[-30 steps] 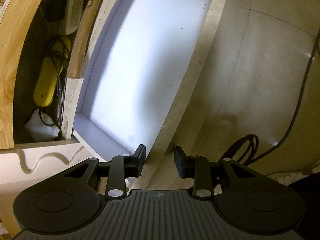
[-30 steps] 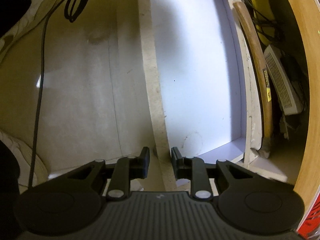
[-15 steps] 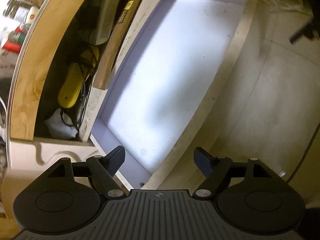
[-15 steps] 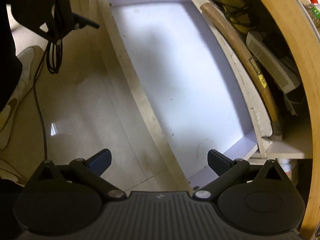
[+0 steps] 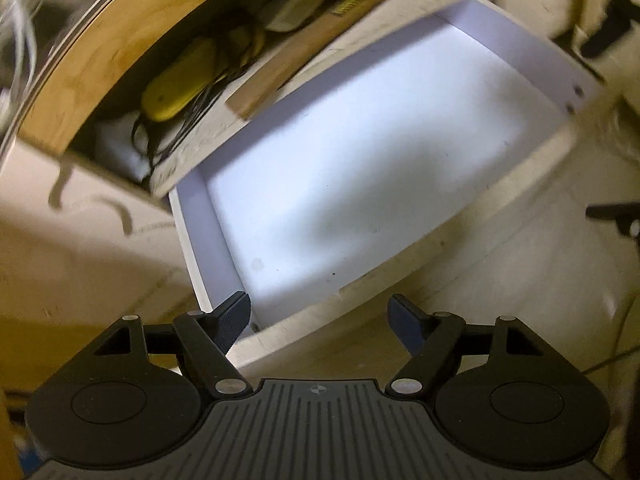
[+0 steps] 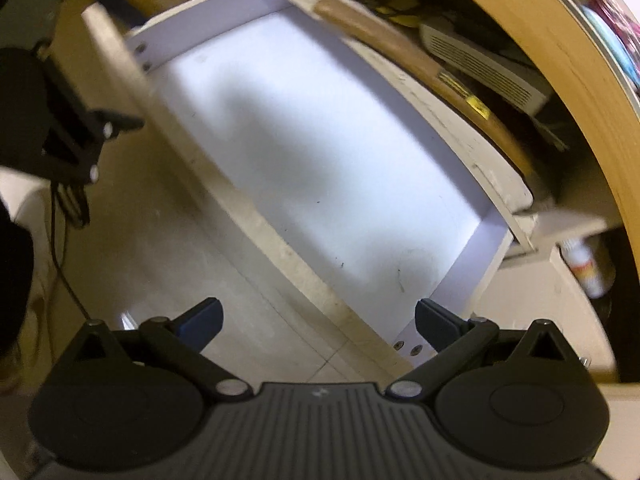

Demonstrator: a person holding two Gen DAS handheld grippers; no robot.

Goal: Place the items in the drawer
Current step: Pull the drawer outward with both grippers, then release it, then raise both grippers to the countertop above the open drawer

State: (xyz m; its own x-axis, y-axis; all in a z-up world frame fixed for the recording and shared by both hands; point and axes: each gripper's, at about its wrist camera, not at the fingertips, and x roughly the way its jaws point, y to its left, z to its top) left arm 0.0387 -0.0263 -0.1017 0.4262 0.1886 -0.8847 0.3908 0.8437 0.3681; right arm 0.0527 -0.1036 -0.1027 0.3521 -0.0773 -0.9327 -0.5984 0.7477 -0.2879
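The pulled-out drawer (image 5: 360, 184) lies below both tools, showing its white floor, with the left gripper (image 5: 320, 322) and the right gripper (image 6: 318, 322) each spread wide apart and holding nothing, near its front board (image 6: 256, 220).

Left gripper (image 5: 319, 322) spread wide, holding nothing, above the front rim of the pulled-out white drawer (image 5: 404, 276). Behind the drawer: yellow tool (image 5: 180, 84), black cables (image 5: 176, 128), wooden handle (image 5: 296, 60). View blurred.
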